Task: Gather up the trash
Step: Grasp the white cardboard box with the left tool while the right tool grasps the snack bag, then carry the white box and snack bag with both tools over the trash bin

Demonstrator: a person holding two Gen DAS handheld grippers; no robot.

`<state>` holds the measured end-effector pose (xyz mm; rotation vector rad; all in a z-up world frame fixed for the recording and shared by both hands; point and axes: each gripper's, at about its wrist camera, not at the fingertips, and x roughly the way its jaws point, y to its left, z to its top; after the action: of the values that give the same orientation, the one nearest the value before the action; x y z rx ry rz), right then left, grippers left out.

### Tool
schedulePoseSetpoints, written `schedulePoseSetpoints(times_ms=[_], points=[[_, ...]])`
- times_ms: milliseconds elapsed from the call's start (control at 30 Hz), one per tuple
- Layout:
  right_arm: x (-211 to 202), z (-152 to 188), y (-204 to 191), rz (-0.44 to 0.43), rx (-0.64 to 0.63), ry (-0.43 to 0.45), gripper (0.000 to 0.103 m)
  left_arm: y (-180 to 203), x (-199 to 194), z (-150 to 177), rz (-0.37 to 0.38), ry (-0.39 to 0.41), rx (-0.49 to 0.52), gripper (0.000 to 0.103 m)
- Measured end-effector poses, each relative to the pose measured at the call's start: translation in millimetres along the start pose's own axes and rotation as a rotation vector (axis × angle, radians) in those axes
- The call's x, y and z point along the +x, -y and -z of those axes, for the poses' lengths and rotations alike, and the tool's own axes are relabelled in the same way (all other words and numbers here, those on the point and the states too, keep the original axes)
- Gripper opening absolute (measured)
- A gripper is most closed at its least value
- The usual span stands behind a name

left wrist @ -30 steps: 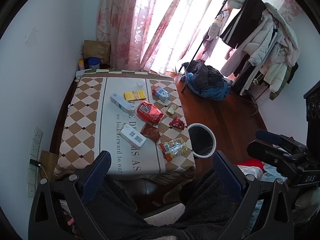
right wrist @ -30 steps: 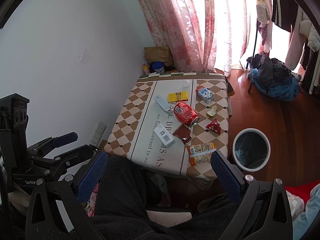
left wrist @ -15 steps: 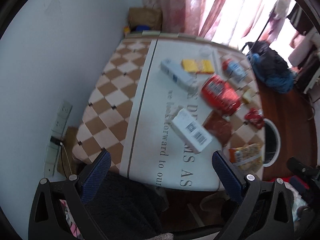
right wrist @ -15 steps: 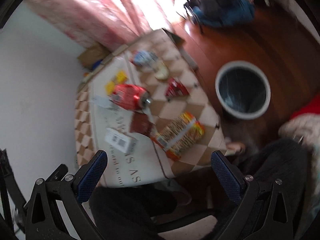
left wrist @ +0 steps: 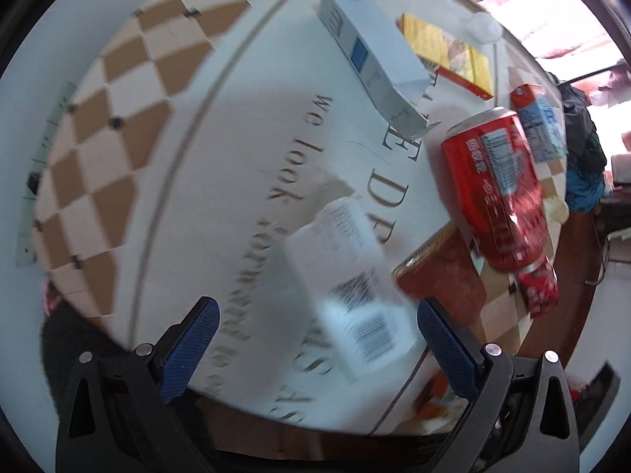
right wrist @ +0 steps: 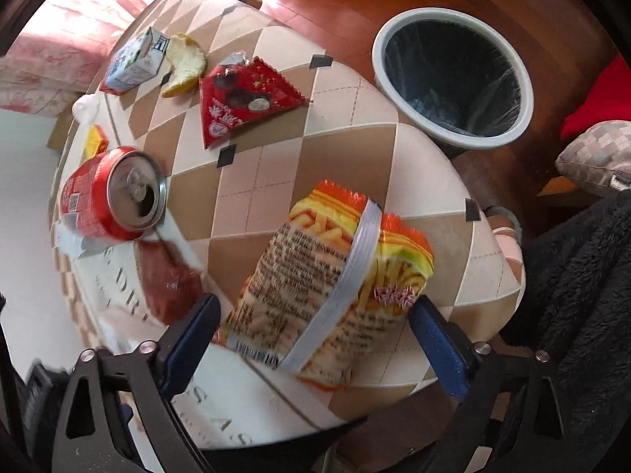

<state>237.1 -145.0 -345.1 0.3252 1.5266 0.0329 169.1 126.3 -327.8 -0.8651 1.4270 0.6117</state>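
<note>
The right gripper [right wrist: 311, 323] straddles the snack bag [right wrist: 331, 283] at the tabletop's [right wrist: 347, 146] near edge, jaws closing but not yet pressing it. The bag looks light, crinkly and slippery — best pinched across its middle. Left of the bag, the left gripper [left wrist: 313, 329] hangs spread over a white box [left wrist: 351, 291] — stiff, light card. Beyond the bag: a can [right wrist: 110, 193], then the bin [right wrist: 453, 75].
</note>
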Motion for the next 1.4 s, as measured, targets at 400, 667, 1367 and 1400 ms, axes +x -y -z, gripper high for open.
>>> schedulePoseSetpoints(times_ms=[400,667,1367,1400], points=[[-2.3,3.3,-24.4,0.069,-0.245,-0.004,0.081,-7.4,2.1,16.5,-0.195,0.126,0.344,0.053],[3.8,2.8,-4.7,-0.001,-0.066,-0.051,0.088,-43.7,1.9,23.1,-0.193,0.132,0.345,0.053],[-42.1,61.0,-65.9,0.084,-0.536,0.213,0.039,-76.8,-59.0,57.7,-0.25,0.422,0.428,0.046],[-51.5,63.6,-69.0,0.08,-0.568,0.237,0.039,-65.4,-66.2,66.8,-0.252,0.432,0.427,0.046]])
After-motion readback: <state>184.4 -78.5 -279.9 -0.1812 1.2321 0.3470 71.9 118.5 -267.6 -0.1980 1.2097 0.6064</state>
